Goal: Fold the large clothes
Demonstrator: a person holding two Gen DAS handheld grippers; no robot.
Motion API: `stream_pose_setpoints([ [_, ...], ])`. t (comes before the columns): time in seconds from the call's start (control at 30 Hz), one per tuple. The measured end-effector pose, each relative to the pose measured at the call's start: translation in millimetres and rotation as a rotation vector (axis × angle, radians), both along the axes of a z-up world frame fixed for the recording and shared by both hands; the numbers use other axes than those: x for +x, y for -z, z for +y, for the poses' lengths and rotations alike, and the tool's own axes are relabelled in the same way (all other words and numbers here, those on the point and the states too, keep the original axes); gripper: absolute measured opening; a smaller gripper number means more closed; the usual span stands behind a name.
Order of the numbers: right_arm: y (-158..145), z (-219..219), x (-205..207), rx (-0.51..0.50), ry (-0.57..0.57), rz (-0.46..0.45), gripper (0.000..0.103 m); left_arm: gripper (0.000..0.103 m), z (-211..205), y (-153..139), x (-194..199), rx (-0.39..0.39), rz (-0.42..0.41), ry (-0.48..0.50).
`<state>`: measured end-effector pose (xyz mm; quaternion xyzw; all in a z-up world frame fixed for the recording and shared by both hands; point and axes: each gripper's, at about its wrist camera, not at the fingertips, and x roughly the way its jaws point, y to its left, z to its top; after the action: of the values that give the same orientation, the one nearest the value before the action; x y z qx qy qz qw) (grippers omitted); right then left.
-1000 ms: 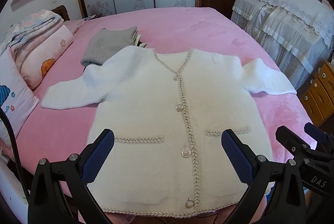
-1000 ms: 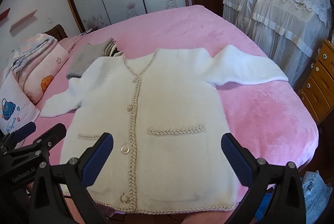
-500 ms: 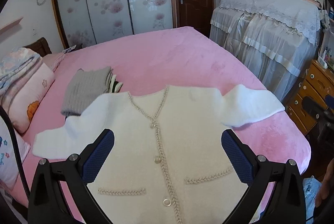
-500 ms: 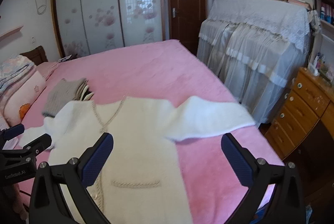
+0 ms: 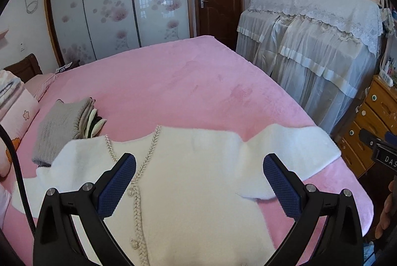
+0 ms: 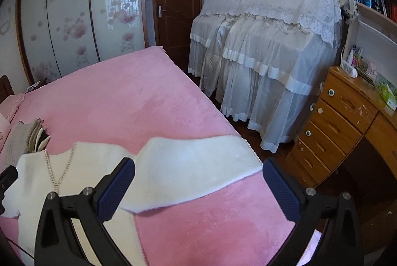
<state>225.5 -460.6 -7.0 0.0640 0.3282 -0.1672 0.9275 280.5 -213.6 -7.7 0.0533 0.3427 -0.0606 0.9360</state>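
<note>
White fluffy cardigan (image 5: 198, 179): spread flat, front up, on the near part of the pink bed (image 5: 173, 82); braided trim and pearl buttons down the front; right sleeve (image 6: 196, 166) stretched toward the bed's right edge.
Left hand-held gripper (image 5: 199, 189): jaws spread wide, holding nothing, above the cardigan's chest.
Right hand-held gripper (image 6: 198, 191): jaws spread wide, empty, above the right sleeve.
Folded grey knit (image 5: 59, 127): far left on the bed, atop a small stack of folded clothes, just beyond the cardigan's left shoulder.
Wooden desk (image 6: 347, 122): right of the bed, drawers shut.
Lace-draped furniture (image 6: 268, 47): far right.
Wardrobe with floral sliding doors (image 5: 111, 0): far wall.
</note>
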Motion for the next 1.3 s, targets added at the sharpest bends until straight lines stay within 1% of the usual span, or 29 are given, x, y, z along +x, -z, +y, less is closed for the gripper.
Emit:
stream_pose_setpoints([
  [0.07, 20.6, -15.9, 8.7, 0.019, 0.027, 0.022, 0.103, 0.102, -15.7, 24.6, 16.3, 0.022, 0.027, -0.013],
  [0.1, 30.4, -23.3, 13.6, 0.032, 0.037, 0.030, 0.103, 0.101, -22.6, 38.7, 26.3, 0.022, 0.053, -0.020],
  [0.13, 42.4, -31.2, 18.6, 0.046, 0.046, 0.043, 0.103, 0.098, -29.4, 51.0, 35.2, 0.025, 0.075, -0.022],
  [0.2, 59.6, -40.7, 25.6, 0.076, 0.050, 0.063, 0.100, 0.095, -42.3, 74.0, 47.7, 0.050, 0.097, -0.022],
  [0.27, 79.6, -50.2, 34.6, 0.105, 0.062, 0.095, 0.095, 0.095, -55.1, 99.0, 58.7, 0.089, 0.113, -0.034],
  [0.33, 95.5, -56.1, 43.4, 0.129, 0.065, 0.124, 0.092, 0.095, -64.4, 122.8, 68.4, 0.105, 0.135, -0.037],
  [0.4, 112.8, -63.6, 52.4, 0.153, 0.068, 0.148, 0.091, 0.095, -72.6, 143.5, 75.9, 0.102, 0.173, -0.024],
  [0.47, 128.5, -70.3, 60.5, 0.184, 0.078, 0.170, 0.088, 0.094, -79.2, 160.8, 81.0, 0.103, 0.207, -0.015],
  [0.53, 144.5, -80.0, 68.0, 0.237, 0.089, 0.184, 0.085, 0.086, -86.4, 173.9, 85.1, 0.090, 0.234, 0.012],
  [0.6, 157.4, -91.6, 74.7, 0.297, 0.109, 0.190, 0.085, 0.085, -94.1, 184.1, 88.8, 0.087, 0.259, 0.027],
  [0.73, 185.8, -121.8, 85.7, 0.417, 0.181, 0.192, 0.085, 0.085, -101.1, 194.6, 91.9, 0.060, 0.258, 0.038],
  [0.83, 203.9, -142.7, 90.1, 0.518, 0.232, 0.179, 0.085, 0.085, -105.2, 198.5, 88.7, 0.048, 0.232, 0.055],
  [0.9, 211.6, -149.8, 94.0, 0.538, 0.252, 0.173, 0.082, 0.085, -104.5, 199.5, 87.8, 0.042, 0.225, 0.068],
  [0.97, 214.5, -151.8, 98.3, 0.516, 0.271, 0.173, 0.072, 0.085, -103.1, 200.2, 88.7, 0.029, 0.231, 0.067],
  [1.0, 215.0, -152.8, 100.8, 0.509, 0.274, 0.172, 0.069, 0.085, -101.5, 200.5, 89.6, 0.012, 0.241, 0.066],
  [1.03, 214.3, -153.9, 102.3, 0.502, 0.279, 0.165, 0.058, 0.085, -99.4, 200.3, 91.7, -0.005, 0.255, 0.064],
  [1.07, 212.3, -154.1, 103.9, 0.494, 0.281, 0.162, 0.044, 0.085, -96.7, 200.0, 93.6, -0.022, 0.270, 0.064],
  [1.1, 209.5, -155.8, 105.2, 0.491, 0.279, 0.155, 0.033, 0.085, -94.2, 199.3, 94.7, -0.044, 0.287, 0.067],
  [1.13, 205.4, -156.6, 105.6, 0.495, 0.271, 0.139, 0.009, 0.084, -92.3, 197.7, 95.7, -0.059, 0.299, 0.071],
  [1.17, 199.4, -155.9, 104.6, 0.491, 0.269, 0.125, 0.009, 0.083, -89.7, 195.6, 95.5, -0.069, 0.304, 0.072],
  [1.23, 179.3, -145.1, 103.4, 0.433, 0.246, 0.079, 0.008, 0.073, -82.3, 187.8, 93.7, -0.076, 0.302, 0.072],
  [1.3, 153.0, -125.6, 102.2, 0.366, 0.183, 0.025, 0.008, 0.073, -68.5, 177.9, 90.5, -0.085, 0.293, 0.060],
])
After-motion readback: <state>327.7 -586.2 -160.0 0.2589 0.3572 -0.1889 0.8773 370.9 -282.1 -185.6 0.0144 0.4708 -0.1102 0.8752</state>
